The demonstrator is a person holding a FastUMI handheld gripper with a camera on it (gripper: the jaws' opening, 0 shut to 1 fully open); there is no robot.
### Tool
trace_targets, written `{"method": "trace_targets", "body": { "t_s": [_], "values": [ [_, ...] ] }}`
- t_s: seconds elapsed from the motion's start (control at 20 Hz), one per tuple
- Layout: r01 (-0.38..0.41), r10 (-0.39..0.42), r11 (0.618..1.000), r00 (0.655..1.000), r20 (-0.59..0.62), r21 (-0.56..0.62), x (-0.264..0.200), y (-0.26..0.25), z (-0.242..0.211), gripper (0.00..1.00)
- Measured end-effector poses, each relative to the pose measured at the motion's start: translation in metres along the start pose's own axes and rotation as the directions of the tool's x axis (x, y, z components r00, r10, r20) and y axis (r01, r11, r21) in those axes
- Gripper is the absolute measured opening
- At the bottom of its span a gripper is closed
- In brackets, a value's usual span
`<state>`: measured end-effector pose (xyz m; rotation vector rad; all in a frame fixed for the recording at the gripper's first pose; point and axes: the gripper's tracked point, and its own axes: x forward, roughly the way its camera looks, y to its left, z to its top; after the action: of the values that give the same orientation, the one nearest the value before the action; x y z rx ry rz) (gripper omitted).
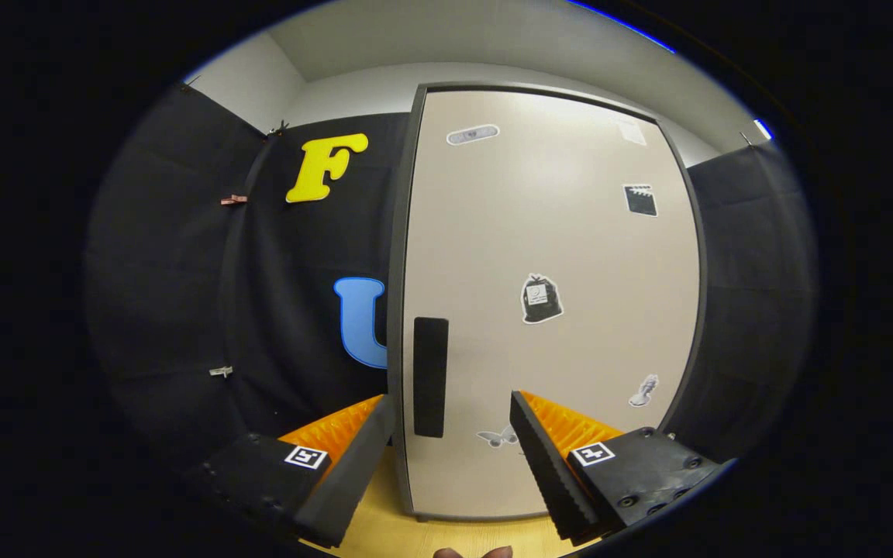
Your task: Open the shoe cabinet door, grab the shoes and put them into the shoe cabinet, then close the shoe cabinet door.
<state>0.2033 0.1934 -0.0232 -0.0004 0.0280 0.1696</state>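
The shoe cabinet door stands closed right ahead, and its dark handle is a vertical bar near the door's left edge, just beyond the gap between the fingers and a little toward the left one. The gripper is spread wide and holds nothing. To the left of the door edge only the black cloth wall hangs, so there seems to be free room for the swing.
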Motion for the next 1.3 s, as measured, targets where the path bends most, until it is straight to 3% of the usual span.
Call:
{"method": "trace_targets", "body": {
  "t_s": [0.25, 0.35, 0.45, 0.5, 0.65, 0.9, 1.3],
  "values": [
    [0.02, -0.019, 1.0, 1.0, -0.024, 0.018, 0.049, 0.003, -0.017, 0.98],
    [0.018, -0.018, 1.0, 1.0, -0.021, 0.003, 0.063, 0.009, -0.02, 0.92],
    [0.022, -0.022, 1.0, 1.0, -0.022, 0.0, 0.072, 0.014, -0.021, 0.83],
    [0.028, -0.028, 1.0, 0.999, -0.025, -0.001, 0.074, 0.017, -0.022, 0.7],
    [0.074, -0.074, 0.997, 0.997, -0.023, 0.01, 0.079, 0.017, -0.022, 0.44],
    [0.068, -0.066, 0.996, 0.997, -0.037, 0.051, 0.074, 0.015, -0.021, 0.24],
    [-0.008, 0.011, 0.998, 0.999, -0.045, 0.068, 0.024, 0.015, -0.018, 0.24]
  ]
}}
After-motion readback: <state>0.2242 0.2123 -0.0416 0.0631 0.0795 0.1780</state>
